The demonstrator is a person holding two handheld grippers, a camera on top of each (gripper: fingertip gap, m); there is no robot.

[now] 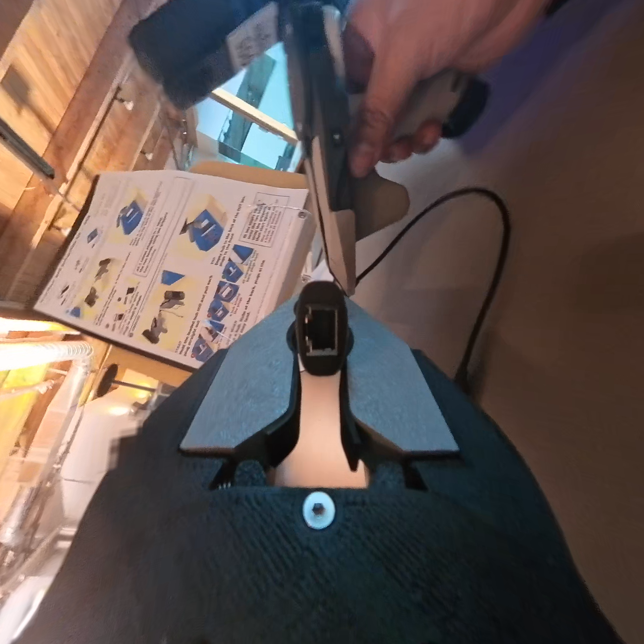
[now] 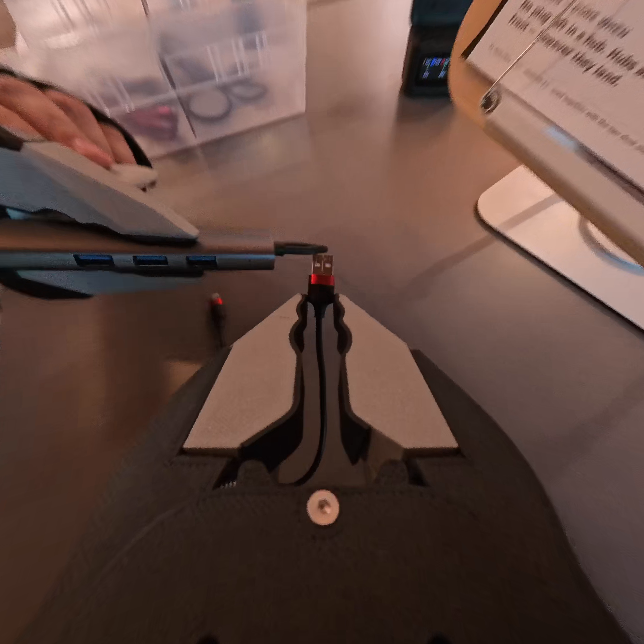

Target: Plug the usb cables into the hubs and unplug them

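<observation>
In the left wrist view my left gripper (image 1: 320,313) is shut on a dark USB hub (image 1: 322,331), seen end-on with a square port facing the camera. The hub's black cable (image 1: 495,261) loops off to the right. In the right wrist view my right gripper (image 2: 319,299) is shut on a USB plug with a red collar (image 2: 322,270), its metal tip just right of the hub's end (image 2: 167,261). The hub shows three blue ports on its side, held by the left gripper (image 2: 198,254). The right gripper (image 1: 343,275) also shows in the left wrist view, with a hand (image 1: 400,69) on it.
A second red-collared cable end (image 2: 216,301) lies on the dark table (image 2: 348,174). A clear plastic box of cables (image 2: 216,76) stands at the back. A printed sheet on a white stand (image 2: 575,87) is at the right. A black device with a small screen (image 2: 432,52) is behind. About 6 cm separates my left fingertips from my right.
</observation>
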